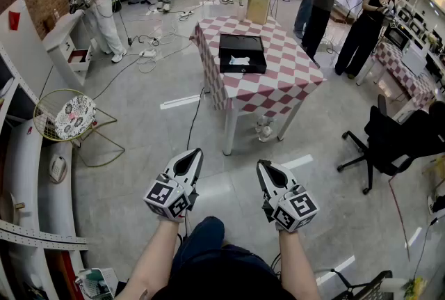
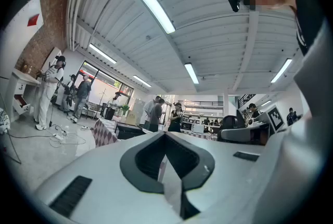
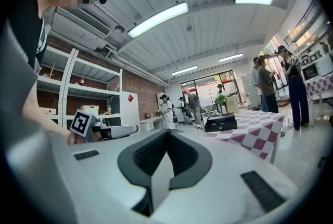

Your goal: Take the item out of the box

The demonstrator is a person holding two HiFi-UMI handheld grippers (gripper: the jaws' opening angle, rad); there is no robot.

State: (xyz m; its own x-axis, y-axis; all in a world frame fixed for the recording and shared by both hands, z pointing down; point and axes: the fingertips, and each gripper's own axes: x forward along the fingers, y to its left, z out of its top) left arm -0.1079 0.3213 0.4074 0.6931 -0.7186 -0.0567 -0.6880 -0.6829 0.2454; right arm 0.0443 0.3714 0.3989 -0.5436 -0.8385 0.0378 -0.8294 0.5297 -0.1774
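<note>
Left gripper [image 1: 195, 153] and right gripper [image 1: 262, 165], fingers pressed together, empty; box [image 1: 242, 44] upper centre, well apart; arriving unopened risks shoving the item [image 1: 240, 60].

One black box [image 1: 242, 53], two checkered tables [image 1: 278, 86] [image 1: 395, 58], one round wire chair [image 1: 69, 117], two grippers [image 1: 196, 152] [image 1: 261, 164].

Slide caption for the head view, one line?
Left gripper and right gripper, shut and empty, short of the checkered table bearing a black box with a white item inside.
</note>
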